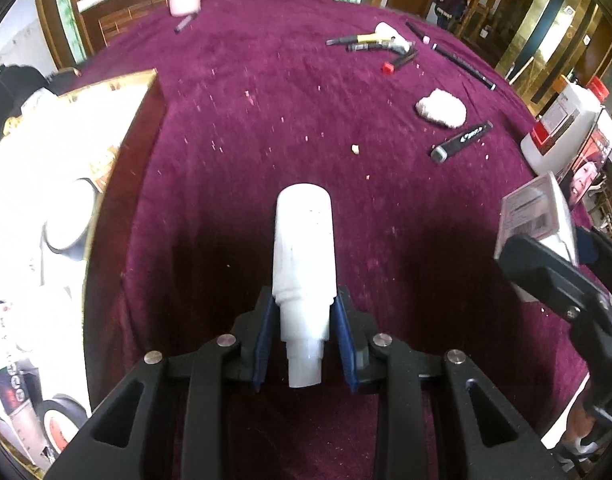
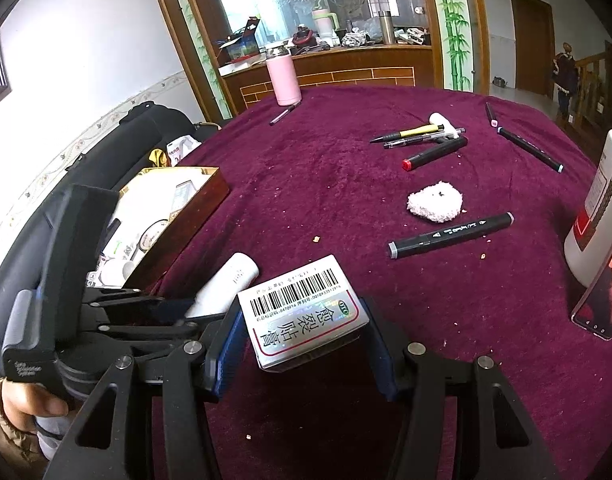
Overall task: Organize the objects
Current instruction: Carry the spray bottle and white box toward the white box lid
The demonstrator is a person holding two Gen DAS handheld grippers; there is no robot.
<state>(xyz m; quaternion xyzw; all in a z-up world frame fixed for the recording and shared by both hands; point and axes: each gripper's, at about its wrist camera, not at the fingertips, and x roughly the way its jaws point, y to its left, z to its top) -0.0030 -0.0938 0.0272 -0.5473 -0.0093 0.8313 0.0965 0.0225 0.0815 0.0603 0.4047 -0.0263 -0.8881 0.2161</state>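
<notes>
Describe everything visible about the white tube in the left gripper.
The white tube is a plain, matte, plastic-looking cylinder with a rounded far end and a neck that steps down to a narrower cap near the camera. The left gripper holds it at that stepped neck, blue pads pressing both sides. It points away from the gripper, over the maroon tablecloth; whether its far end touches the cloth cannot be told.

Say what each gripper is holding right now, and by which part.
The left gripper holds a white tube by its stepped neck end. The right gripper holds a small barcoded box by its two opposite sides.
</notes>
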